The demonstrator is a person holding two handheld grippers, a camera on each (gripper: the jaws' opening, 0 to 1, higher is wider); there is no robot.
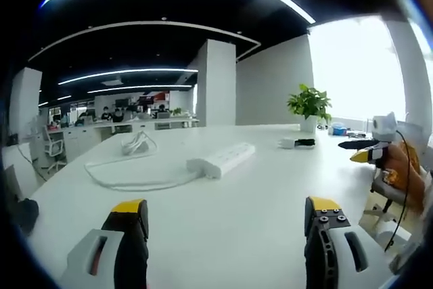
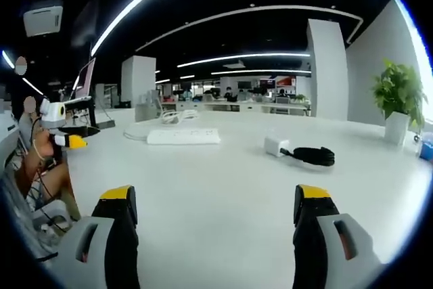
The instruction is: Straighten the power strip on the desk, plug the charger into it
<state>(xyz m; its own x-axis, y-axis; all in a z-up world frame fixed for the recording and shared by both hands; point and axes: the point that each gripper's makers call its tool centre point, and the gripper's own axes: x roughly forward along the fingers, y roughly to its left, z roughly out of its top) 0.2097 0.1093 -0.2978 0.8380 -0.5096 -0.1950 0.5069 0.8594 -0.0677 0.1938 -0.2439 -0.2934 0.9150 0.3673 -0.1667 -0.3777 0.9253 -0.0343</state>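
A white desk (image 1: 257, 208) carries the power strip (image 1: 221, 159), charger (image 2: 275, 145), and potted plant (image 1: 309, 107).

potted plant (image 1: 309, 105) on white desk (image 1: 257, 187), office chair (image 1: 51, 147), monitor (image 2: 86, 80)

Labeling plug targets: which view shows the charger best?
Right gripper view: the white charger sits unobstructed on the desk, its coiled black cable beside it. In the left gripper view it is small and distant, near the potted plant.

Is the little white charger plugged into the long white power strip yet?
Not plugged in. The charger lies on the desk, apart from the power strip, its black cable bundled beside it.
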